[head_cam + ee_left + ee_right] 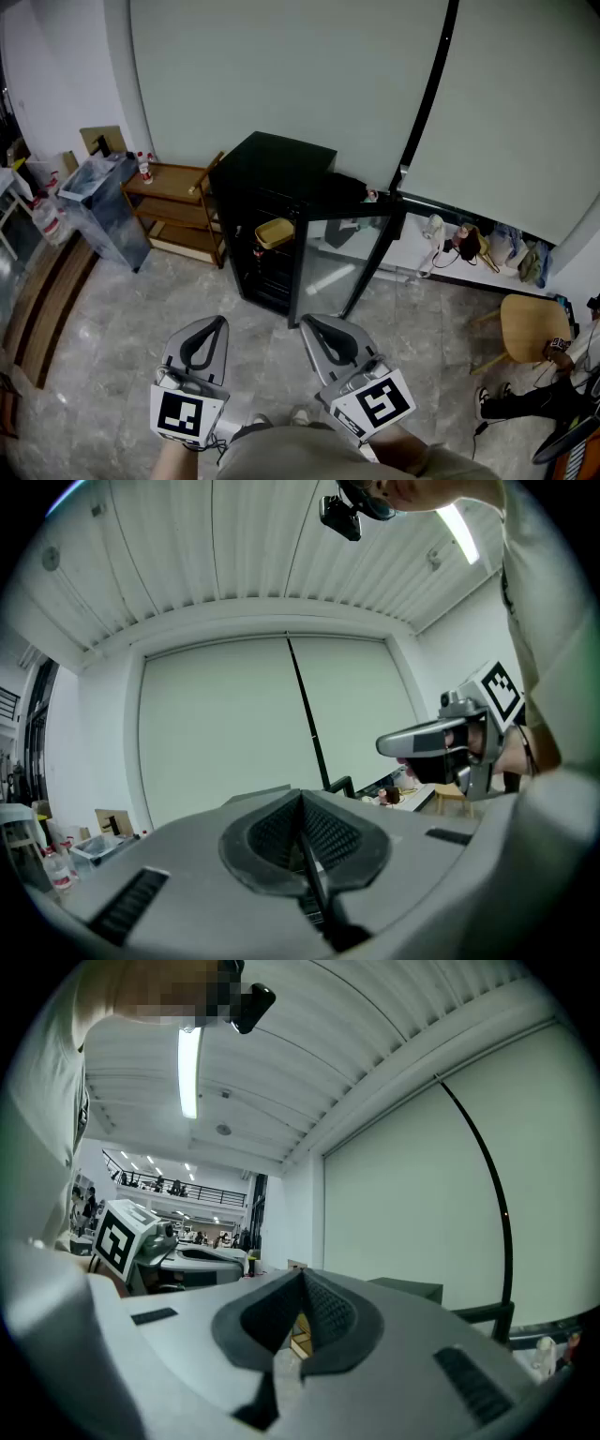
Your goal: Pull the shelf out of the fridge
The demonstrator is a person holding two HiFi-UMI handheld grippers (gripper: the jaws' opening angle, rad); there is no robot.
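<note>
A small black fridge (277, 178) stands across the floor ahead of me, its glass door (349, 255) swung open to the right. Inside, a yellow tray (274, 232) rests on an upper shelf; the wire shelves (274, 274) below it are dark and hard to make out. My left gripper (216, 323) (302, 799) is shut and holds nothing. My right gripper (311, 323) (302, 1277) also has its jaws together and is empty. Both are held low in front of me, well short of the fridge and pointing toward it.
A low wooden rack (175, 211) with bottles stands left of the fridge, and a clear plastic bin (101, 202) stands beside it. A yellow chair (534, 328) and a seated person (562, 375) are at the right. Clutter lies along the window ledge (469, 246).
</note>
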